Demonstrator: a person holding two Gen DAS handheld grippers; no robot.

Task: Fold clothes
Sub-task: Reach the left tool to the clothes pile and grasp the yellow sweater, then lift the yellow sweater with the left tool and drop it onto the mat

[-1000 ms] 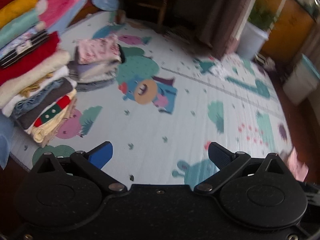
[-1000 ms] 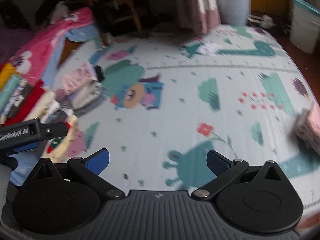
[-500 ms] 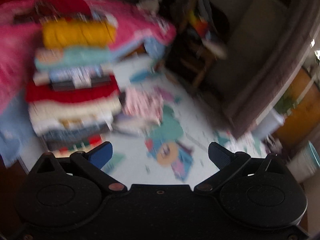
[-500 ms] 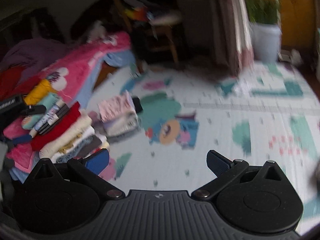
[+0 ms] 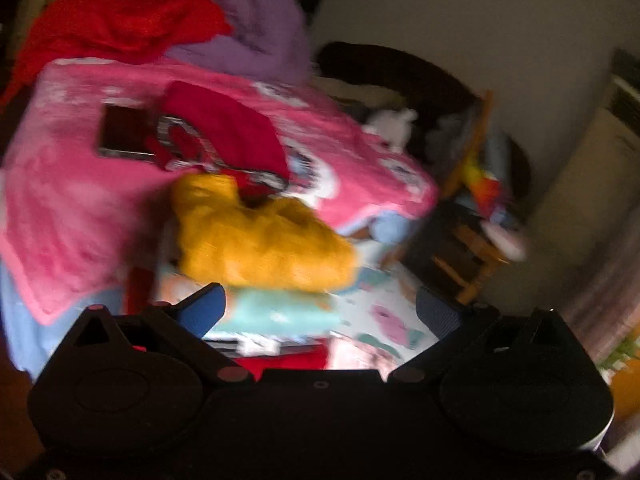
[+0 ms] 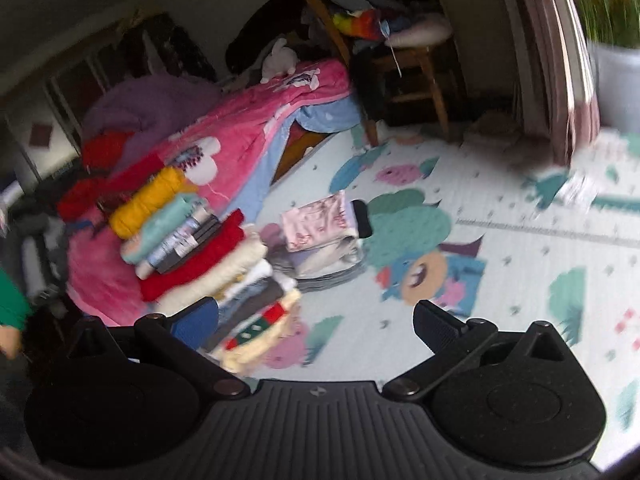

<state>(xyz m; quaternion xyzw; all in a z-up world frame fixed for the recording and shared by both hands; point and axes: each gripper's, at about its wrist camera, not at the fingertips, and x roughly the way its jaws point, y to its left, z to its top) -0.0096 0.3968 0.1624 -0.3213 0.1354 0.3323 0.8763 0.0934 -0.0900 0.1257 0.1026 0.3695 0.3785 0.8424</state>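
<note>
Yellow knit top point(image 5: 260, 240) sits on the very top of the tall stack of folded clothes point(image 6: 208, 252), right in front of the left gripper point(image 5: 320, 312). That claw is wide open w/ nothing in it. The right gripper point(image 6: 316, 320) is wide open too, and empty, looking over the play mat point(image 6: 520, 264).

I can see 2 piles on the mat: the tall stack by the pink blanket point(image 5: 80, 200), & a small pile point(image 6: 324, 236) just beside it w/ a pink flowery piece on top. Both look neat and done.

On the pink blanket lies a dark red garment point(image 5: 224, 136), not folded; it has a pale pattern, but the pic is blurry so I can't tell what kind of clothing it is. Behind it are a red heap point(image 5: 120, 20) & a purple heap point(image 5: 248, 24), both lumpy and loose.

My guess: this is the bit btw folds, going to fetch the next thing. No cloth is held yet. The left claw points at the blanket, so the dark red garment looks like the next pick.

Next move needs the left claw to go over the yellow top w/o bumping the stack, pinch 1 edge of the dark red garment, then bring it to a bare part of the mat to lay flat. The tall stack leans a bit, so a knock could tip it.
</note>
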